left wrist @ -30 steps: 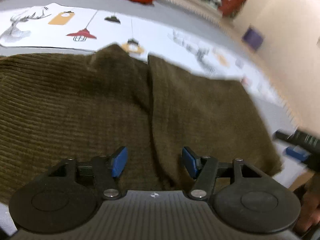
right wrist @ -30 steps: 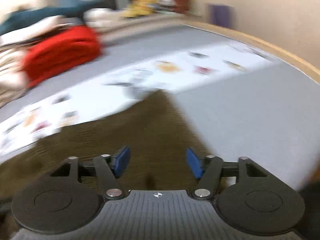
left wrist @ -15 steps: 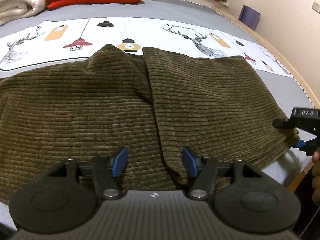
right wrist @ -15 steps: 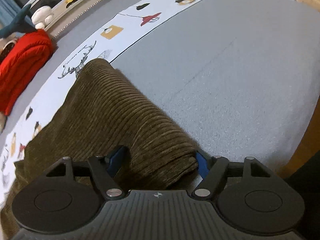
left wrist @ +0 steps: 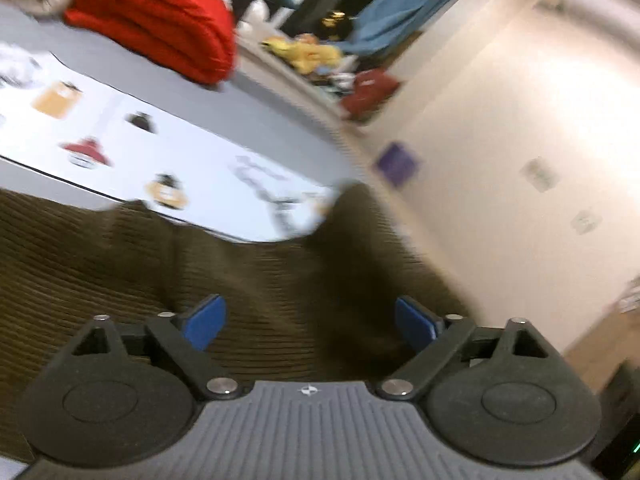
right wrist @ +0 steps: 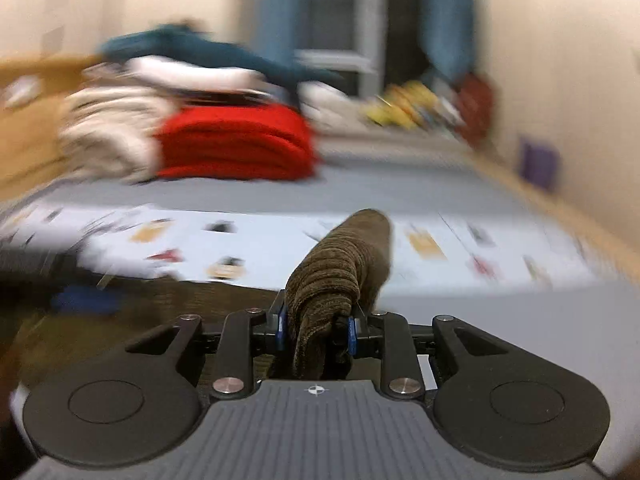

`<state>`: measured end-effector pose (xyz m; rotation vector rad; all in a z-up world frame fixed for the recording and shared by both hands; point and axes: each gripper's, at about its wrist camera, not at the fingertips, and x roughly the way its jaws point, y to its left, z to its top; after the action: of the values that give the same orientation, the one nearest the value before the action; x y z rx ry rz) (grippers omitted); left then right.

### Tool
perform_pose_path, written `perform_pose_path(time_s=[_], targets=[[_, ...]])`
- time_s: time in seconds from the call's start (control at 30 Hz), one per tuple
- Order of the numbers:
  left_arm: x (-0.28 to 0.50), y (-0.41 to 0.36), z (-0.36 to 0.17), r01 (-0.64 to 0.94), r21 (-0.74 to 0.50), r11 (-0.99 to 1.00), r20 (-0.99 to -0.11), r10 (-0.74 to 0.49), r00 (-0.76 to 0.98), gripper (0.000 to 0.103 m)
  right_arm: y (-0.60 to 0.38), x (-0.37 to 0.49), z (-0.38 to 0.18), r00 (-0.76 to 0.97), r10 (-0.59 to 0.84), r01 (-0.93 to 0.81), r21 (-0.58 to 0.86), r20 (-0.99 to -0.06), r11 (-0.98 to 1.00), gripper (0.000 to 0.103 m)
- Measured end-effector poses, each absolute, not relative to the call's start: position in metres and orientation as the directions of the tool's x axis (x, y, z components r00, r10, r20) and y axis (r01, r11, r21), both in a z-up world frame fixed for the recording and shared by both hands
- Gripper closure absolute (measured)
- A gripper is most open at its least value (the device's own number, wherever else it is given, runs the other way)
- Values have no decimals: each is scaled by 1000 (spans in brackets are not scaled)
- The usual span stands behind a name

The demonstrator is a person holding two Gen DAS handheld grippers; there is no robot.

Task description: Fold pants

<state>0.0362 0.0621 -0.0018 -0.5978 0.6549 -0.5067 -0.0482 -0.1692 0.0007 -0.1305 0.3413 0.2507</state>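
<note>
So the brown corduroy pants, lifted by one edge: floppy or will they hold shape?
Likely floppy: the pants bunch into a soft wad where the closing right gripper pinches them. Probably fairly heavy, since the ribbed cloth looks thick. Unlikely to slip; the rest should drag behind.

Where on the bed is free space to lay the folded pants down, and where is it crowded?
Free: the grey sheet between the red blanket and the printed white strip, and the grey patch right of the pants. Crowded: the far side, with stacked blankets and toys.
</note>
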Motion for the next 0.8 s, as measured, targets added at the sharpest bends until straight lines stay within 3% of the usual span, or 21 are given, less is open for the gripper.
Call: perform_pose_path(time_s=[0.13, 0.23, 0.27, 0.3, 0.33, 0.37, 0.63, 0.8], targets=[[43, 71, -7, 258, -733, 629, -355, -678, 643, 2, -118, -73, -8, 871, 337, -438, -252, -357, 863, 76], [51, 71, -12, 212, -705, 677, -412, -633, 655, 4, -91, -88, -15, 831, 400, -528, -321, -386, 786, 76], [54, 70, -15, 193, -684, 704, -446, -613, 652, 8, -85, -88, -17, 822, 411, -544, -331, -394, 771, 76], [58, 68, -18, 174, -652, 738, -491, -587, 644, 26, -82, -88, -19, 816, 415, -552, -329, -402, 766, 76], [61, 66, -21, 158, -612, 775, -534, -553, 640, 52, -80, -85, -20, 812, 414, -555, -324, -412, 766, 76], [63, 65, -24, 143, -569, 810, -572, -515, 639, 57, -79, -83, -20, 811, 410, -553, -320, -418, 769, 76], [61, 53, -16, 181, -434, 883, -603, -434, 669, 81, -70, -67, -13, 797, 397, -551, -280, -455, 786, 74], [58, 79, -9, 105, -489, 866, -597, -420, 683, 84, -78, -67, 1, 764, 474, -578, -137, -438, 804, 58]])
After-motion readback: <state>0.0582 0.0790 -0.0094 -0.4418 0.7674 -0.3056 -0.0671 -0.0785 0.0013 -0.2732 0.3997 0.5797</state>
